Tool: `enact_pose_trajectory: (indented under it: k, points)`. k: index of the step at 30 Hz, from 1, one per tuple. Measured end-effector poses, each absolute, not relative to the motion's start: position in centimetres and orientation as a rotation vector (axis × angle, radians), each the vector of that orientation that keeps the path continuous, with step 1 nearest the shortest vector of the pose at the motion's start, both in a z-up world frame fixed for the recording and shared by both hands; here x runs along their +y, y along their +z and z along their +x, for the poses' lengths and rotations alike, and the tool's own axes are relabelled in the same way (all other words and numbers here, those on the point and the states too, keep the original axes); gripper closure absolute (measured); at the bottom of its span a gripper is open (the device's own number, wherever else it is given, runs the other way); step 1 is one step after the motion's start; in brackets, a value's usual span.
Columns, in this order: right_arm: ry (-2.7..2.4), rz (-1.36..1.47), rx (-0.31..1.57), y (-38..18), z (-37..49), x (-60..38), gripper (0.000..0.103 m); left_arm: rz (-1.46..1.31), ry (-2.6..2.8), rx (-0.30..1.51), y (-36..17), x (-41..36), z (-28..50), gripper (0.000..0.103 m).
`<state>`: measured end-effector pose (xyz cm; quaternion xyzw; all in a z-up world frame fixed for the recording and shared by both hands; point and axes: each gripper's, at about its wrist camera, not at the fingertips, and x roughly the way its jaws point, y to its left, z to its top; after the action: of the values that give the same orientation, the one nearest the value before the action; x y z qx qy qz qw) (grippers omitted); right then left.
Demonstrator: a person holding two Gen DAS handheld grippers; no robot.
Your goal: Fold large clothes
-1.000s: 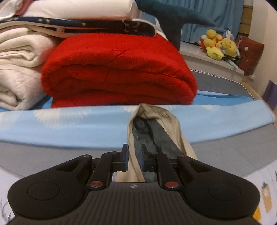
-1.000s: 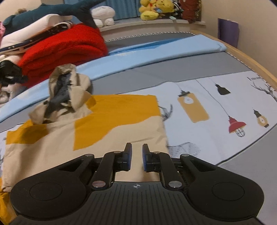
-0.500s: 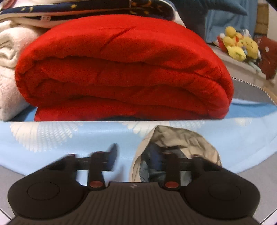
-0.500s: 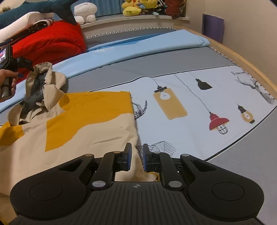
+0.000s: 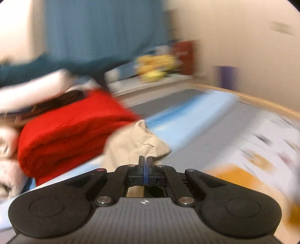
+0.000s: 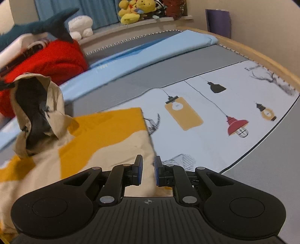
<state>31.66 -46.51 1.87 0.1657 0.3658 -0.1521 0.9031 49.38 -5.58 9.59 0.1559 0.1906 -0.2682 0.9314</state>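
2 tongs: left tongs (image 5: 145, 165) pressed together on the beige hood (image 5: 137, 143) of the garment; right tongs (image 6: 148, 169) parted, with the garment's right edge lying between the pads, not clamped.
Garment: 1 large beige-and-mustard hooded top (image 6: 97, 137), spread on the bed (image 6: 206, 105) just in front of the red blanket (image 6: 50, 56); hood lifted upright, dark lining showing.
Progress: judged early; body lies flat and mostly 1 layer, no crease or completed fold visible; hood looks about to be laid over the body, side and bottom folds remaining.
Surface: bedsheet printed with lamps and bulbs, grey bands, a light-blue sheet (image 6: 150, 54) running beside the red blanket.
Room: wooden bed rim; behind the red blanket, a stack of pale folded bedding, a blue shark plush (image 6: 46, 26), yellow plush toys (image 6: 136, 10) on a ledge, blue curtain.
Caveat: left view heavily blurred.
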Motion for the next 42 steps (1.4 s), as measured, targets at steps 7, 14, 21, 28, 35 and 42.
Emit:
enact_pose_trajectory:
  k: [7, 14, 21, 28, 35, 42]
  points:
    - [-0.243, 0.409, 0.606, 4.7, 29.8, -46.2, 0.063, 0.363, -0.601, 0.868, -1.7, -1.2, 29.7, 0.095]
    - [-0.054, 0.502, 0.664, 4.2, 30.6, -44.0, 0.062, -0.115, -0.282, 0.858, 2.6, 2.9, 33.9, 0.090]
    - [0.108, 0.636, 0.803, 1.6, 32.6, -40.8, 0.052, -0.516, -0.186, 0.954, -1.7, 5.7, 39.9, 0.060]
    - [0.138, 0.667, 0.896, -0.8, 34.2, -38.4, 0.049, -0.751, -0.154, 1.051, -6.9, 8.0, 42.7, 0.055]
    - [0.130, 0.699, 0.952, -3.0, 35.1, -37.0, 0.049, -0.851, -0.181, 1.060, -9.7, 8.1, 44.3, 0.056]
    - [0.148, 0.762, 0.822, -1.8, 34.9, -37.1, 0.102, -0.843, -0.294, 0.873, -6.3, 8.4, 44.4, 0.103]
